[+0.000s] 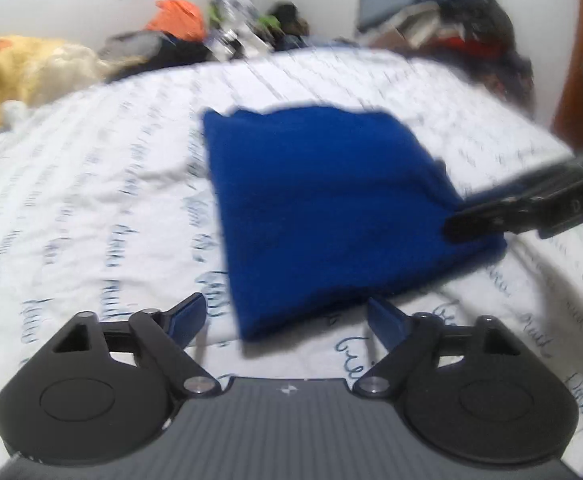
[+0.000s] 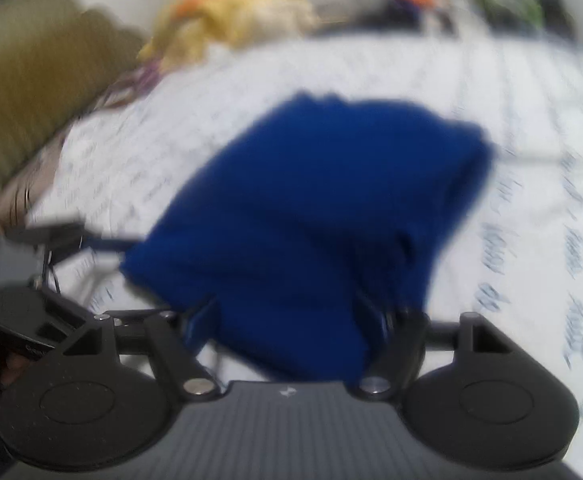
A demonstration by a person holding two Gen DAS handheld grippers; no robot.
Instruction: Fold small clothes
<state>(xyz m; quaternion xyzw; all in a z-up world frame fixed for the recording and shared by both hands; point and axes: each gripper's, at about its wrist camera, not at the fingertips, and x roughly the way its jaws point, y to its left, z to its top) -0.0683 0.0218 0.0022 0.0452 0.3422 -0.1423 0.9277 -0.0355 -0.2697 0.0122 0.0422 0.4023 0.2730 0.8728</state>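
Note:
A folded blue cloth (image 1: 323,208) lies on the white bed sheet with blue script print (image 1: 91,200). My left gripper (image 1: 287,318) is open and empty, its fingers either side of the cloth's near corner. My right gripper reaches in from the right in the left wrist view (image 1: 467,224), at the cloth's right edge. In the blurred right wrist view the blue cloth (image 2: 311,208) fills the space between the right gripper's wide-apart fingers (image 2: 295,320). The left gripper shows at the left there (image 2: 51,236).
A yellow blanket (image 1: 23,68) and an orange item (image 1: 179,16) lie at the far side of the bed. A pile of dark clothes (image 1: 451,28) sits at the back right. An olive pillow (image 2: 23,80) lies at the left.

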